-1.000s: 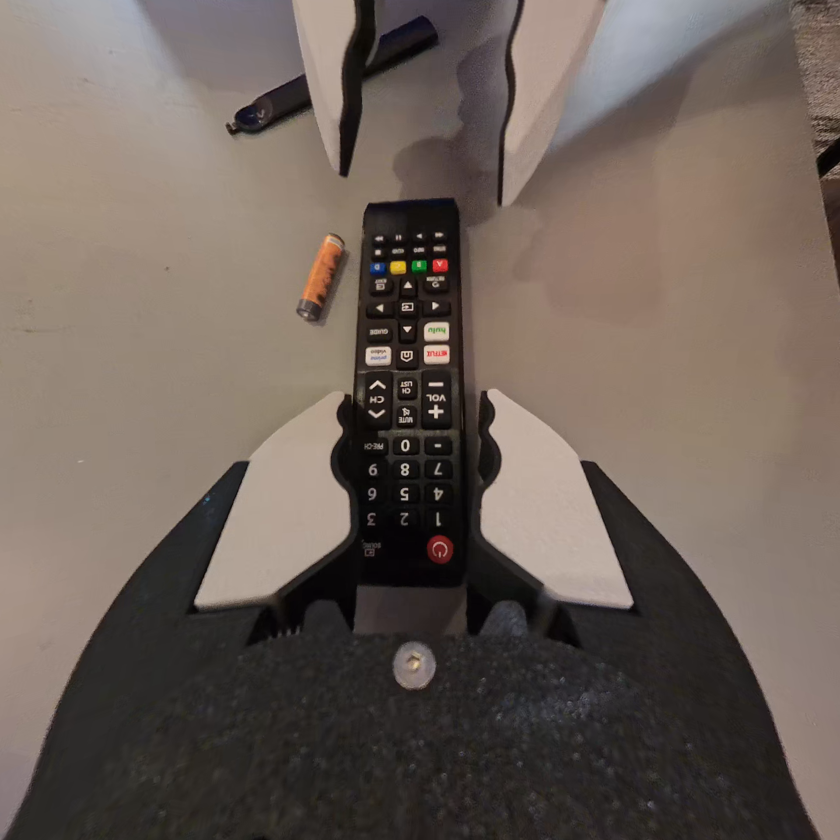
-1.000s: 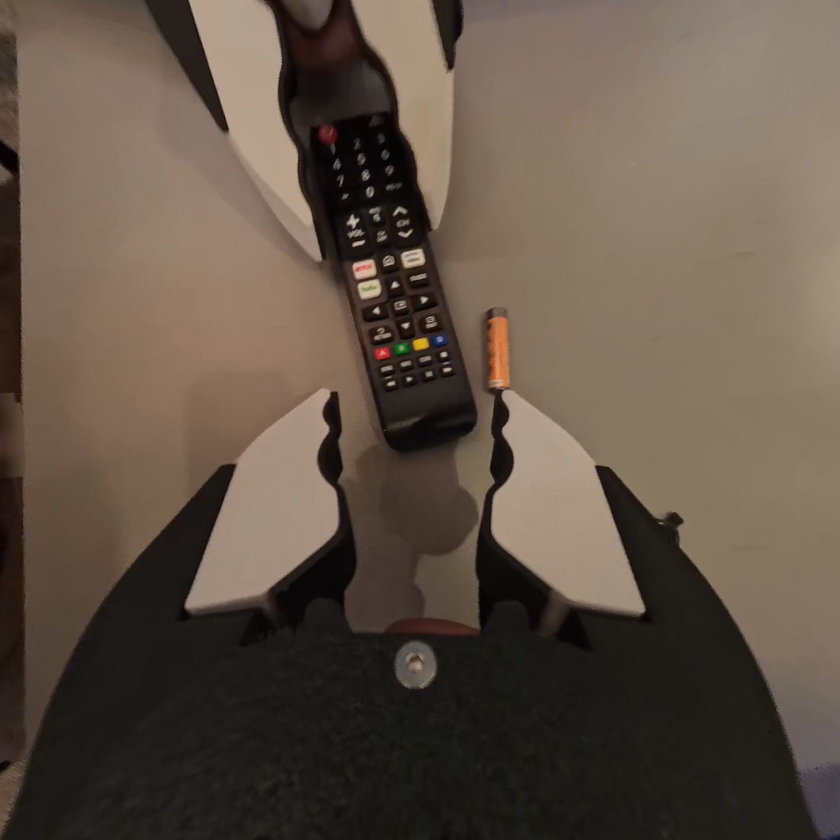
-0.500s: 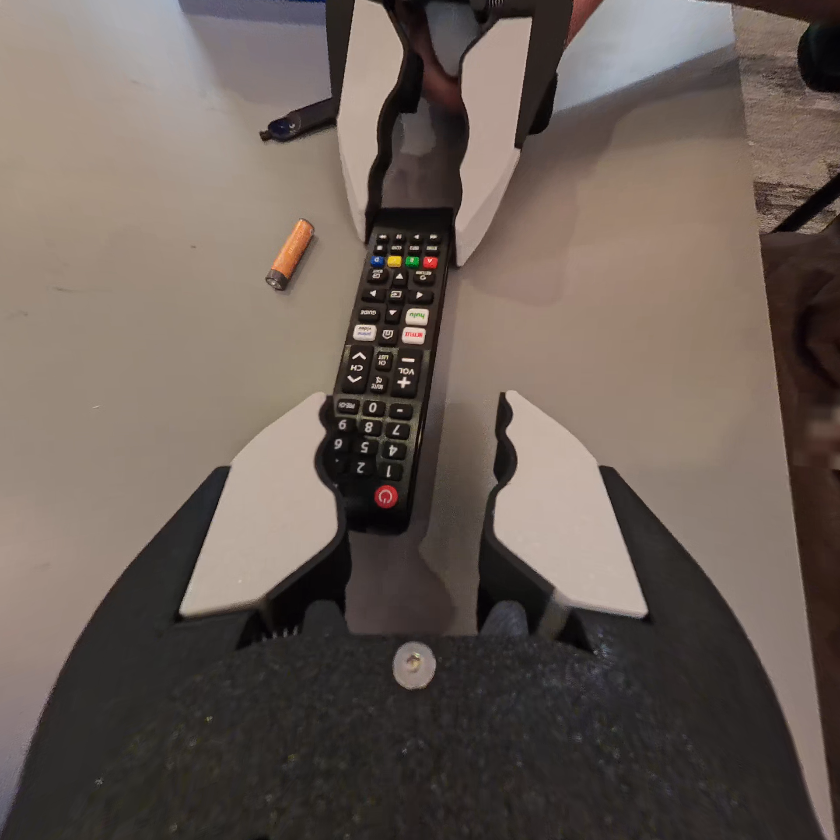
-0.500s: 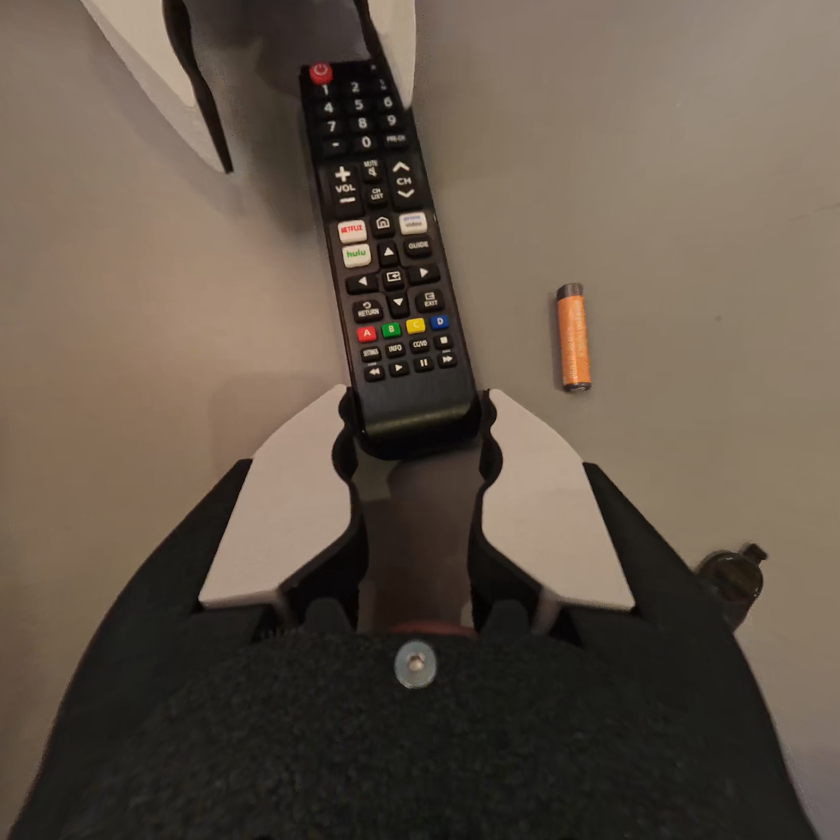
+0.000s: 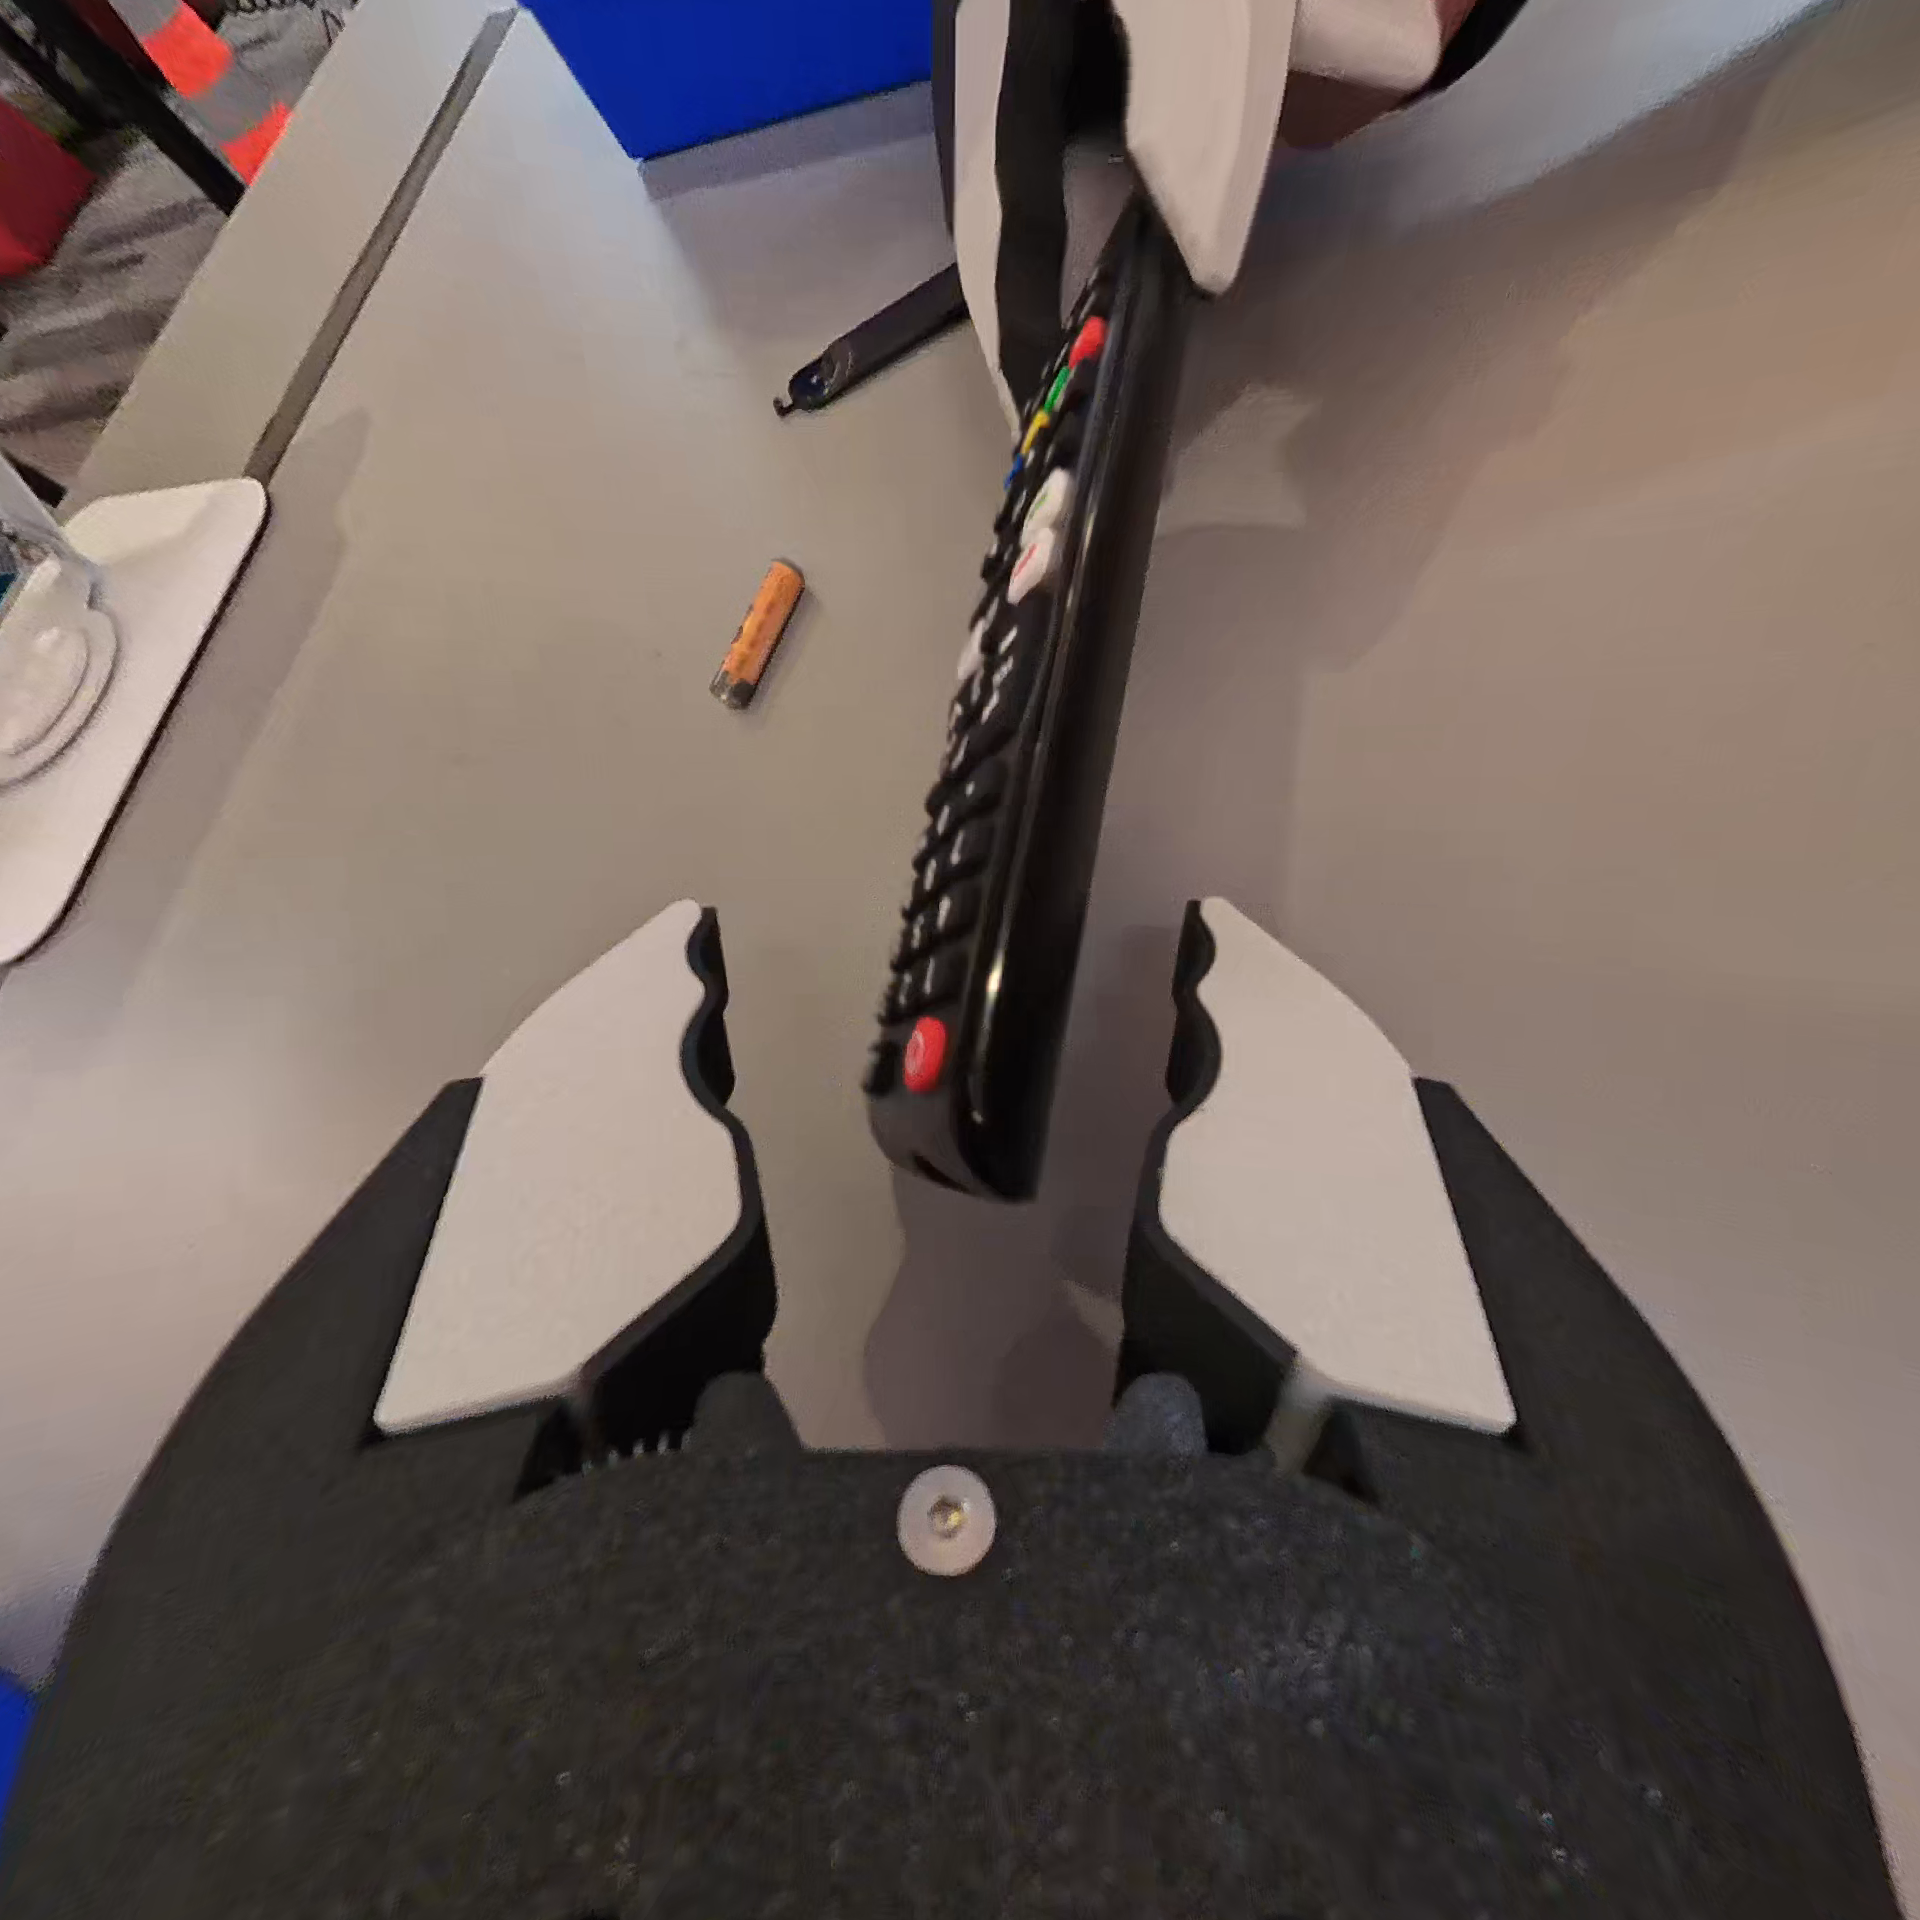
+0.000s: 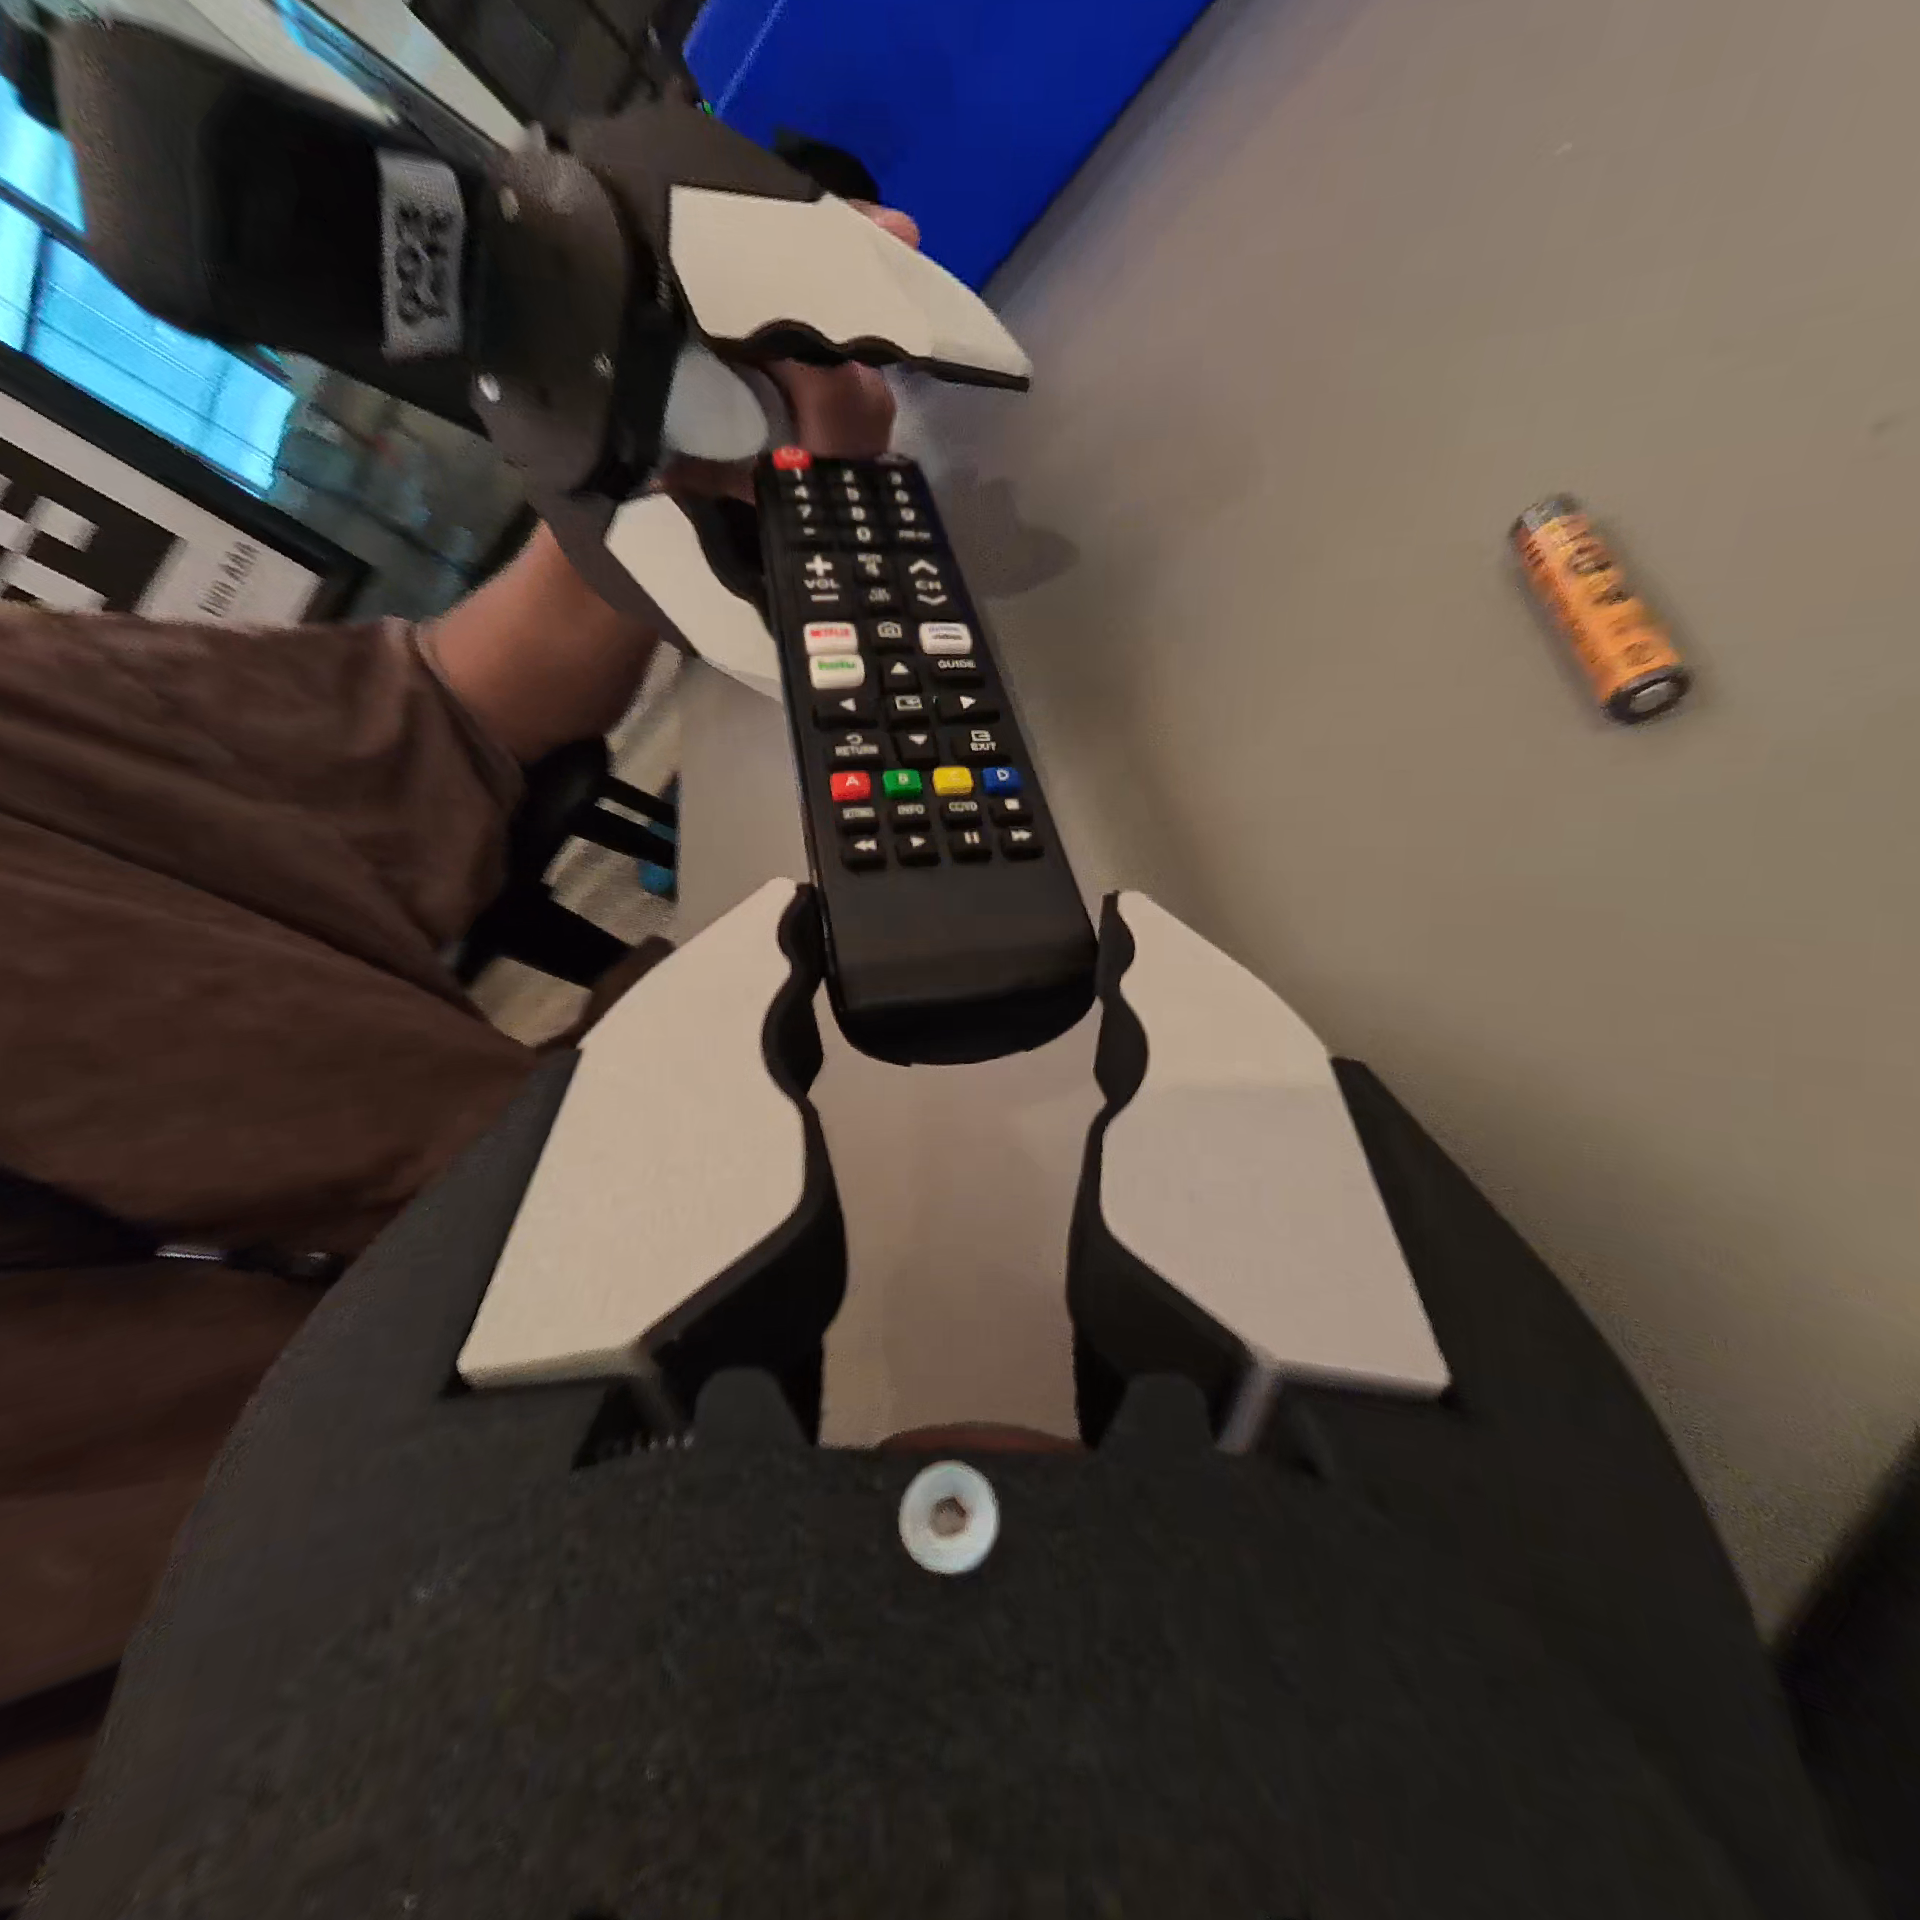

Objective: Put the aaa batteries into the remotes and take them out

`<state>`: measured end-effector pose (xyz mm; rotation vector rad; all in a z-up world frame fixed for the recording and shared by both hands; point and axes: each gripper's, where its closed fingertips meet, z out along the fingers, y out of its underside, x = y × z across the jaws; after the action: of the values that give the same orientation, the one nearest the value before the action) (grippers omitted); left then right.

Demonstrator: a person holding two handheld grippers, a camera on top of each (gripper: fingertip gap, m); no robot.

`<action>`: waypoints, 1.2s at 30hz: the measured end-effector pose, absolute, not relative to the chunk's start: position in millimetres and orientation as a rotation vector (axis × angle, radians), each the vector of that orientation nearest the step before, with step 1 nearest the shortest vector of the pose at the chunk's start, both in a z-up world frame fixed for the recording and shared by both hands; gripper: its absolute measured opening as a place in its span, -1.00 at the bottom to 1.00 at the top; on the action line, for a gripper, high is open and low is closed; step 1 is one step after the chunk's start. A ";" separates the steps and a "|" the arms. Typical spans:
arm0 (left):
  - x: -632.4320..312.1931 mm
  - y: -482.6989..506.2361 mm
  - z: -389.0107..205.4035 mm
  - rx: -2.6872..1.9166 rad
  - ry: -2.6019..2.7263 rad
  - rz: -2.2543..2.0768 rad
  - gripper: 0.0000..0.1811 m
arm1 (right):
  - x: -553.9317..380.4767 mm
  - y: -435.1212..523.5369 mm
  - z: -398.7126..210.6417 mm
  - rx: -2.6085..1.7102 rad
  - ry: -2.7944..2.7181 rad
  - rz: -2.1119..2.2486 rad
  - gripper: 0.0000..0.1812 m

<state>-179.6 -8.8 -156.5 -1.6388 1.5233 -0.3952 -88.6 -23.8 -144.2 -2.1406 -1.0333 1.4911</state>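
A black remote [image 5: 1023,790] with coloured buttons is lifted off the grey table [image 5: 1558,727] and rolled onto its edge. My right gripper [image 6: 954,899] is shut on the remote's [image 6: 914,727] plain bottom end; in the left wrist view it [image 5: 1101,239] shows at the top. My left gripper [image 5: 951,914] is open. The remote's power-button end hangs between its fingers without touching them. One of its fingers [image 6: 831,281] shows above that end in the right wrist view. One orange AAA battery [image 5: 758,649] lies on the table left of the remote, also seen in the right wrist view [image 6: 1595,613].
A slim black piece [image 5: 883,343] lies on the table behind the battery. A blue box [image 5: 748,73] stands at the far edge. A white tray [image 5: 135,665] with a glass sits at the left. A person's arm and brown sleeve [image 6: 208,831] are beside the table. Across from one pair of fingers to the other is roughly 10 cm. The slim black piece [image 5: 883,343] lies some 12 cm from my right tips, 20 cm from my left tips.
My left gripper opened and let go of the remote. My right gripper closed on its far end, lifted it off the table and rolled it onto its edge. The battery stayed put.
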 end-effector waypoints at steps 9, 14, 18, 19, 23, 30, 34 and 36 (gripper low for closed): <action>-168.9 -20.9 -157.9 -1.481 1.634 -0.402 -0.70 | -92.7 -25.8 -141.6 -2.216 -0.851 1.758 -0.44; -166.2 -16.6 -148.6 -1.522 1.551 -0.501 -0.71 | -93.5 -9.7 -122.0 -2.057 -0.842 1.689 -0.47; -166.6 -14.5 -145.6 -1.612 1.473 -0.653 -0.71 | -88.5 -6.5 -110.1 -1.929 -0.983 1.468 -0.28; -166.2 -15.5 -146.2 -1.642 1.459 -0.706 -0.71 | -86.5 -4.0 -111.8 -1.894 -1.051 1.321 -0.22; -161.9 -25.9 -145.4 -1.758 1.413 -0.985 -0.71 | -88.2 -1.3 -114.9 -1.670 -1.303 0.766 -0.11; -155.6 -52.6 -121.2 -1.889 1.310 -1.598 -0.71 | -97.5 -16.1 -109.5 -1.405 -1.433 0.513 -0.17; -155.6 -65.7 -125.9 -2.022 1.270 -1.870 -0.70 | -94.2 -21.3 -106.8 -1.336 -1.496 0.397 -0.16; -152.3 -68.8 -129.9 -2.060 1.243 -1.953 -0.70 | -95.4 -24.2 -116.9 -1.335 -1.562 0.336 -0.16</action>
<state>-152.3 -68.8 -129.9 -2.0596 1.2426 -1.9531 -95.4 -24.2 -116.9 -1.3351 -1.5624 0.3357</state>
